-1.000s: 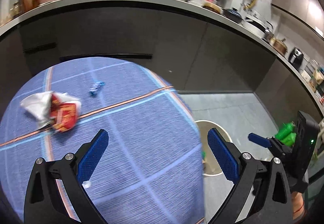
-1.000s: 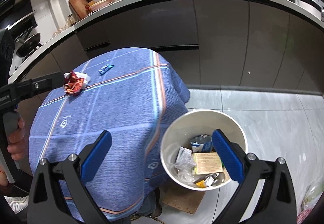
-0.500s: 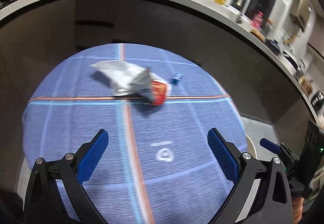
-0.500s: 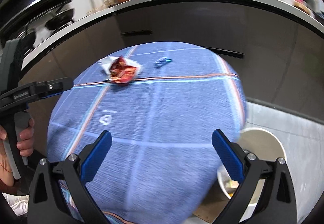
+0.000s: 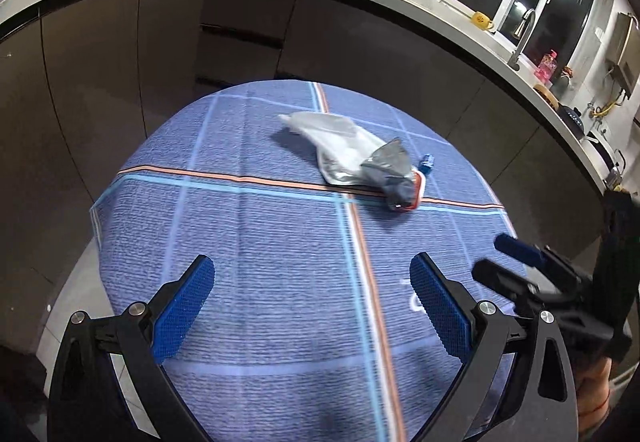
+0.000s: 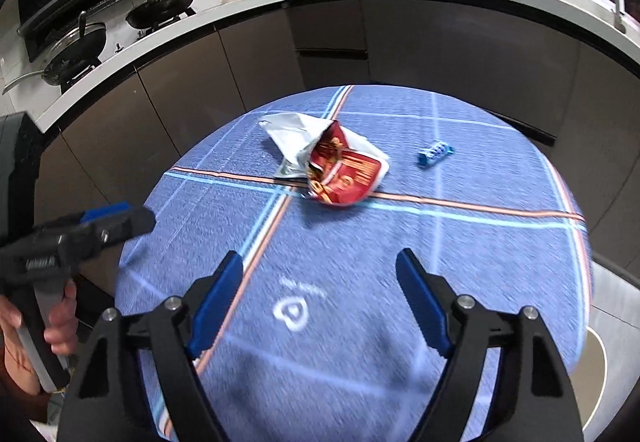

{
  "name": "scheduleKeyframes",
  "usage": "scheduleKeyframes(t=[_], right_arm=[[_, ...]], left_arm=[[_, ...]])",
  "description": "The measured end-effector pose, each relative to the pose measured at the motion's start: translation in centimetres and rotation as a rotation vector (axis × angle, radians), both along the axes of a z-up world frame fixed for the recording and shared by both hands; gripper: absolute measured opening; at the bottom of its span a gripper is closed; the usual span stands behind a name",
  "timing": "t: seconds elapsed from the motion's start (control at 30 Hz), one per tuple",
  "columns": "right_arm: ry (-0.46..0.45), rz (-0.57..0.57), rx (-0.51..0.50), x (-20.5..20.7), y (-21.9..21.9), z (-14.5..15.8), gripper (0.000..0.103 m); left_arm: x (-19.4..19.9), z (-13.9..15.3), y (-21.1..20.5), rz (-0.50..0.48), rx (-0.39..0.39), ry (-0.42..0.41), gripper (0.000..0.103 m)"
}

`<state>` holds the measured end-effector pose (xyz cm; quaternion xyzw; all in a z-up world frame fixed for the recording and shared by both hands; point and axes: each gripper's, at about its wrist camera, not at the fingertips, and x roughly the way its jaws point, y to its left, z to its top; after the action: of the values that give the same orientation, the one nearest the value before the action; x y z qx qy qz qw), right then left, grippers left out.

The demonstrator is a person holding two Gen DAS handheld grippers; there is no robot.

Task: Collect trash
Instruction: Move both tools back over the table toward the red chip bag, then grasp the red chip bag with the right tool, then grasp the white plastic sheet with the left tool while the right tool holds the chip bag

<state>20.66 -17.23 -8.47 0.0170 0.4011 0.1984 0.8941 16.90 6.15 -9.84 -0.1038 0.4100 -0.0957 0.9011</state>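
step: approach, both tools aimed across the table at leftover trash, nothing picked up yet (judgement)
table: round, blue checked cloth [image 6: 400, 242], orange and pale-blue stripes crossing
snack bag: crumpled red-and-silver snack bag [image 6: 336, 162], lying on the stripe crossing, about 12 o'clock from the right gripper; in the left wrist view silver side up [image 5: 352, 154], about 1 o'clock from the left gripper
small wrapper: blue small wrapper [image 6: 435, 152], near the bag at its 3 o'clock, not touching; in the left wrist view it peeks out just behind the bag [image 5: 427, 164]
right gripper: right gripper [image 6: 320, 298] jaws apart, have just been closing somewhat, nothing between them, only cloth below
left gripper: left gripper [image 5: 312, 306] jaws spread wide, empty, well short of the bag
bin: pale bin rim [image 6: 596, 374] at floor level, about 4 o'clock off the table edge; contents not visible
next move needs: go forward and down to the bag, straddle a raised crumpled fold, then squeeze; bag is light and springy, may slide on the cloth; small wrapper lies flat, needs a low pinch
which tool takes which: cannot tell
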Motion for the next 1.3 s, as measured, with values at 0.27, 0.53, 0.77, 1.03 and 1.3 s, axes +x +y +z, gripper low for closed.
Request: scheduleKeyframes(t=[0.27,0.53,0.77,1.03,1.3], right_arm=[[0.007,0.007,-0.015,4.2,3.0,-1.4,0.064],[-0.005,-0.006,-0.027,7.7,4.3,-2.0,0.051],[0.013,0.004,-0.028,9.3,4.9,-3.2,0.039],[0.003,0.009,-0.043,8.8,4.5,-3.6,0.013],[0.001,-0.02,-0.018,5.7,1.7,-2.7,0.014]], left_arm=[[1.4,-1.3,1.6,0.006,-0.005,0.021,0.094],[3.4,-1.6,1.8,-0.015,-0.012,0.023,0.094],[5.3,-2.1,1.3,-0.034,-0.006,0.034,0.094],[7.5,-2.6,0.9,-0.05,-0.018,0.041,0.094],[11.6,-2.7,-0.3,-0.068,-0.085,0.054,0.094]])
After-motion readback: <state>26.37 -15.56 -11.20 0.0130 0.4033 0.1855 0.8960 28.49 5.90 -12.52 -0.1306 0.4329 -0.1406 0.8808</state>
